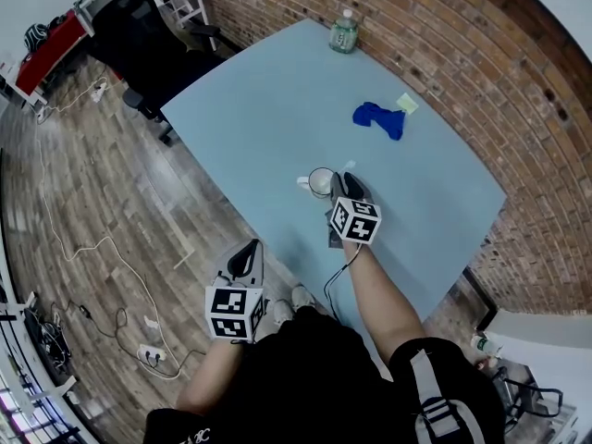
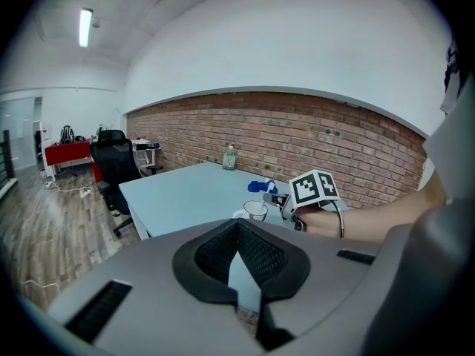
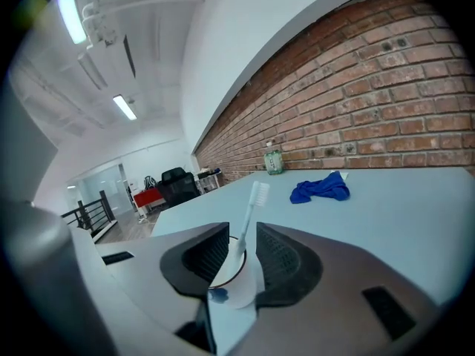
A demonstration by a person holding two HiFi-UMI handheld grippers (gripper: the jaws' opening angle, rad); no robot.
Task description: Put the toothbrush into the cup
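Observation:
A white toothbrush (image 3: 249, 212) stands tilted in a small white cup (image 3: 239, 295), bristles up, in the right gripper view. My right gripper (image 3: 243, 232) is open, one jaw on each side of the handle with a gap to each. From the head view the cup (image 1: 321, 183) sits near the front of the light blue table (image 1: 268, 109), and the right gripper (image 1: 340, 189) is just right of it. My left gripper (image 1: 248, 253) hangs off the table's front edge over the floor, shut and empty (image 2: 237, 232).
A crumpled blue cloth (image 1: 379, 118) and a yellow note (image 1: 407, 103) lie toward the brick wall (image 1: 444, 35). A green bottle (image 1: 344, 33) stands at the table's far end. A black office chair (image 1: 148, 54) is off the far left corner, and cables run across the wooden floor.

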